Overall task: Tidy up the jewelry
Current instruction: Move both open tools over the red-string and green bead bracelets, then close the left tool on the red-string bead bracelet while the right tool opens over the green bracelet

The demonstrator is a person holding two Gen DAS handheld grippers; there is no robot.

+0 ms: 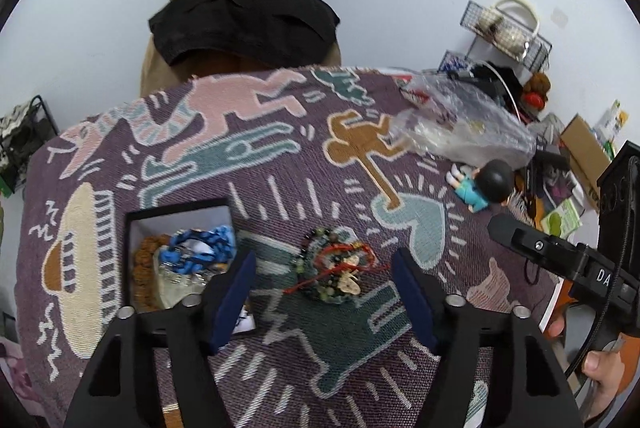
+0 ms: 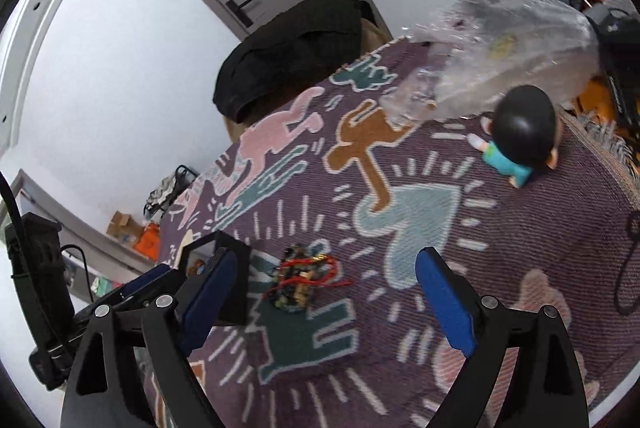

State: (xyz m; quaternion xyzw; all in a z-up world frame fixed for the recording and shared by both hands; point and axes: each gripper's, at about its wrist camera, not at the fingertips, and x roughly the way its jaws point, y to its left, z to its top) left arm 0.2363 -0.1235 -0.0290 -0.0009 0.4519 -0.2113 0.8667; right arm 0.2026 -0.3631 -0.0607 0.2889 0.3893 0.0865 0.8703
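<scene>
Partly, left gripper [image 1: 324, 292] hides jewelry box [image 1: 180, 212]

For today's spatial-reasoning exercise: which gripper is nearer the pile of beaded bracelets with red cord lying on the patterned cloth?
Left. The left gripper has the bracelet pile between its open fingertips, untouched; the right gripper hangs further back, also open.

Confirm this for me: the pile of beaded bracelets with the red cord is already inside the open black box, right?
No. The pile of bracelets lies on the patterned cloth beside the open black box, not inside. The left wrist view shows it.
</scene>
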